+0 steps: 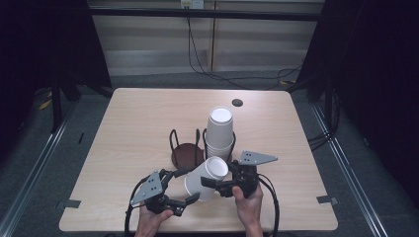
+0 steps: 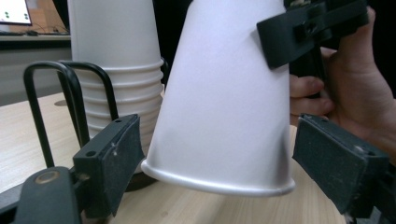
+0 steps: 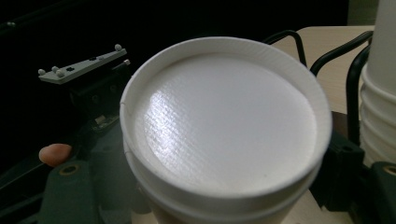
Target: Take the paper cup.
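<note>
Clearly the white paper cup is the thing in hand: it sits upside down and tilted near the front edge of the worktop, its closed bottom facing up and towards the wire cup holder. The right tongs clamp its upper wall near the bottom end, one jaw showing black against the paper in the left gripper view, which keeps the cup steady at that slant. The left tongs stand a little apart, one pad on each side of the wide rim with a gap on both sides, so they press on nothing; they look placed to guide the mouth rather than carry it. Just behind, a stack of cups stands upside down in the right ring of the holder, while the left ring, with its brown base, is bare. Probably the tilted cup is meant for one of those two places, hence the grip near its bottom.
</note>
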{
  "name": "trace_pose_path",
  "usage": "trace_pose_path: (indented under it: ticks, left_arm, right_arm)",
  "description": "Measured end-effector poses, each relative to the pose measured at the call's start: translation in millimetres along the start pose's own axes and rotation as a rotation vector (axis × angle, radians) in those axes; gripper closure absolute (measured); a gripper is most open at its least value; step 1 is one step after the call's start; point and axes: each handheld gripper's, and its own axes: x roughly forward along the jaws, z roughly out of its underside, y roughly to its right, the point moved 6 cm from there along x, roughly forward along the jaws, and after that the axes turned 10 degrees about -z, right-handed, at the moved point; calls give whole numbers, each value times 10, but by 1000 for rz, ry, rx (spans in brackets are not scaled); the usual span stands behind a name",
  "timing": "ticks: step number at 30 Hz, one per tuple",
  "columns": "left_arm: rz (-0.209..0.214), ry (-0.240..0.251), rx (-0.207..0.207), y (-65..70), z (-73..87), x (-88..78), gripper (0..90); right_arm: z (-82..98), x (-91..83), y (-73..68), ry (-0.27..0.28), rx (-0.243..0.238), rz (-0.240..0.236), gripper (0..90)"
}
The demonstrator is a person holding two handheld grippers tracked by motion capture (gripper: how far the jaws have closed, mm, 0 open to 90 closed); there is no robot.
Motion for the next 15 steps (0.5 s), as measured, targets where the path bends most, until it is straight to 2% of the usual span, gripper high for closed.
trace_pose_path:
  ticks: [6, 10, 11, 14, 15]
  left_arm:
    - [9, -1, -10, 14, 14, 65, 71]
    - [32, -26, 8, 48, 51, 117, 80]
    - [22, -30, 10, 52, 56, 135, 83]
    - [33, -43, 6, 65, 59, 173, 86]
    - [23, -55, 19, 70, 63, 185, 100]
  right_arm:
    - [22, 58, -13, -7, 10, -28, 234]
    - [34, 85, -17, -13, 15, -32, 234]
    - [40, 99, -17, -19, 14, -33, 234]
    - [59, 128, -20, -23, 20, -39, 234]
    - [64, 135, -20, -25, 19, -39, 234]
